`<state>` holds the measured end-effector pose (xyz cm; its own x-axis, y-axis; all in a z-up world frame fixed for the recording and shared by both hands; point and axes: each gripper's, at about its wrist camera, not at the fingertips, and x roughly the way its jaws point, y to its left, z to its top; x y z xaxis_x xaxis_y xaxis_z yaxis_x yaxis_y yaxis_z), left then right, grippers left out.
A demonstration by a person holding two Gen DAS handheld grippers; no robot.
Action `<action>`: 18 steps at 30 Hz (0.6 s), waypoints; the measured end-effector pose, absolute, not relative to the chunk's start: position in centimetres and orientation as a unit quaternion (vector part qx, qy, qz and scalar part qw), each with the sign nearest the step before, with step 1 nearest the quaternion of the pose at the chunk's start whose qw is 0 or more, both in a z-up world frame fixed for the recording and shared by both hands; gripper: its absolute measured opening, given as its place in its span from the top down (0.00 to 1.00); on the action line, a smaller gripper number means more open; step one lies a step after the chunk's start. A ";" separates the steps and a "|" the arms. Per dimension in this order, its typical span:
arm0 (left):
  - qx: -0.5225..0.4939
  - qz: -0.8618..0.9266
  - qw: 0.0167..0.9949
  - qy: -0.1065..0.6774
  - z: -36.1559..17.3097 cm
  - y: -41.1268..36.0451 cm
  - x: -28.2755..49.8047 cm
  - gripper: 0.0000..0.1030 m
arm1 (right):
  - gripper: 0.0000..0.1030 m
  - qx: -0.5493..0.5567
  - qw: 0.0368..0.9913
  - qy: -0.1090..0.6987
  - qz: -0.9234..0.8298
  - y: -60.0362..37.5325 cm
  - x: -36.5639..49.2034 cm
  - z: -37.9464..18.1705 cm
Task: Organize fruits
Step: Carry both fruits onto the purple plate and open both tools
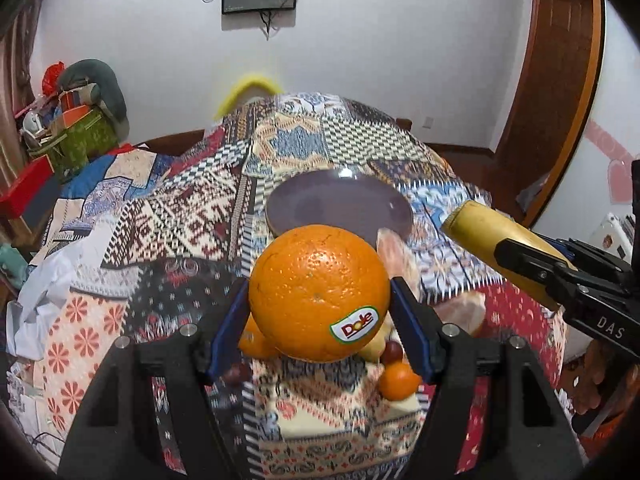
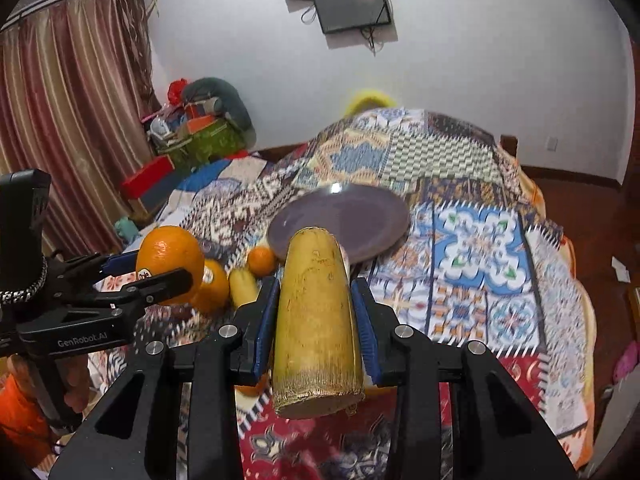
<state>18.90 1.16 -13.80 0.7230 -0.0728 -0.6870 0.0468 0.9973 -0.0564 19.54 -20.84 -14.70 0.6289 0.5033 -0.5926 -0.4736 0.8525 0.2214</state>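
Fruits are mostly unsorted: the plate [image 2: 340, 220] lies bare, an orange [image 1: 320, 296] is clamped in the left gripper [image 1: 320, 320], a yellow stalk piece [image 2: 316, 320] in the right gripper [image 2: 316, 320], with others left on the cloth [image 2: 480, 248].

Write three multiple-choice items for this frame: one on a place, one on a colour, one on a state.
1. Where is the plate?
A. on the patterned cloth, beyond the held fruit
B. on the floor
C. on the wall

2. What colour is the fruit with the sticker?
A. green
B. orange
C. purple

3. What is the state of the right hand-held gripper?
A. open and empty
B. shut on a yellow stalk piece
C. shut on the plate

Key: 1 A, the plate lies on the cloth ahead of both grippers. 2 B, the orange in the left hand-held gripper is plainly orange. 3 B, its blue pads press both sides of the yellow stalk piece.
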 end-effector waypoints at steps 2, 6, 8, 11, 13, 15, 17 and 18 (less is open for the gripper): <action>-0.018 -0.032 0.930 0.365 -13.3 1.2 19.7 0.33 | 0.67 0.022 0.906 0.327 0.269 -20.9 20.0 -14.2; -0.015 -0.032 0.934 0.355 -12.6 1.1 21.2 0.33 | 0.67 0.022 0.912 0.314 0.263 -20.9 21.2 -13.4; -0.016 -0.033 0.936 0.351 -12.3 1.2 22.1 0.33 | 0.67 0.023 0.915 0.309 0.260 -20.9 21.7 -13.2; -0.023 -0.035 0.936 0.349 -12.1 1.5 23.7 0.33 | 0.67 0.028 0.919 0.299 0.254 -21.0 22.9 -12.8; -0.026 -0.035 0.936 0.348 -12.0 1.6 24.8 0.33 | 0.67 0.030 0.921 0.296 0.251 -21.0 23.7 -12.7; -0.027 -0.030 0.937 0.348 -12.0 1.8 25.9 0.33 | 0.67 0.029 0.922 0.294 0.250 -20.8 24.8 -12.5; -0.029 -0.029 0.936 0.350 -12.2 2.0 27.1 0.33 | 0.67 0.024 0.923 0.292 0.249 -20.5 25.6 -12.4; -0.030 -0.028 0.935 0.353 -12.3 2.1 27.8 0.33 | 0.67 0.020 0.924 0.290 0.248 -20.3 26.1 -12.3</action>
